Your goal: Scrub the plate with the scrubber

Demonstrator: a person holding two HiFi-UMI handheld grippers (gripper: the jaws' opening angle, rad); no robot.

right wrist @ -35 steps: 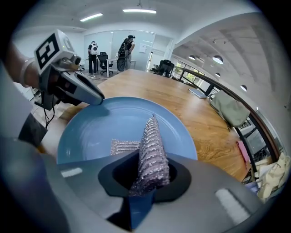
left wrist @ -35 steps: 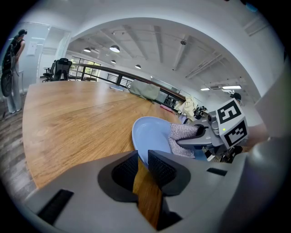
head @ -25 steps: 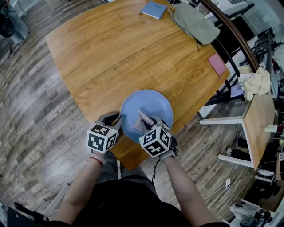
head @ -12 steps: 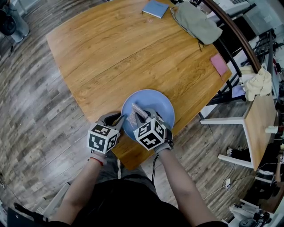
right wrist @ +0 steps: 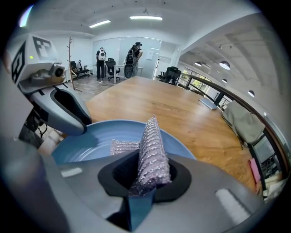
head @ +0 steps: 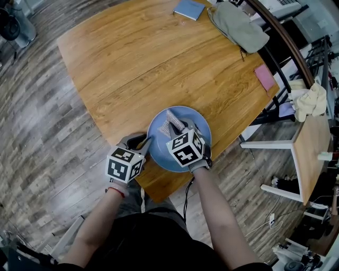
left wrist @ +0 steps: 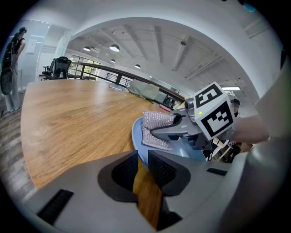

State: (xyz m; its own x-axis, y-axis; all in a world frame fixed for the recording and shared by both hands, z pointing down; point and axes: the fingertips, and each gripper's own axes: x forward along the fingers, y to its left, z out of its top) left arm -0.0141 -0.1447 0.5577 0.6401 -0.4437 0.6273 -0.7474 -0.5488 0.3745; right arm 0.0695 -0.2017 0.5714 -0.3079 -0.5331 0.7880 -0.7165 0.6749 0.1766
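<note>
- The plate (head: 160, 153) sits on the near edge of the table (head: 148, 58), right in front of the person, where both arms reach it easily.
- The left gripper (head: 142, 144) meets the plate at its near-left rim. In its own view the jaws stand almost together with the thin blue rim running in between them, so I judge it is pinching the rim. This most likely stops the plate sliding or turning while it is rubbed.
- The right gripper (right wrist: 148, 175) is clamped on the scrubber (right wrist: 152, 145), a silvery mesh pad folded upright between its jaws. The free end of the pad lies on the plate's far-left part.
- Because the pad is held by one end, the loose mesh can drag flat over the surface while the jaws stay above the plate.
- The plate holds nothing but the scrubber. No food, water or foam shows on it.
- At the far side of the table lie a blue book (head: 189, 9) and a grey-green bag (head: 238, 26), with a pink pad (head: 264, 78) at the right edge. All three are well apart from the work.
- Scrubbing looks under way, with the near and right parts of the plate bare of the pad.
</note>
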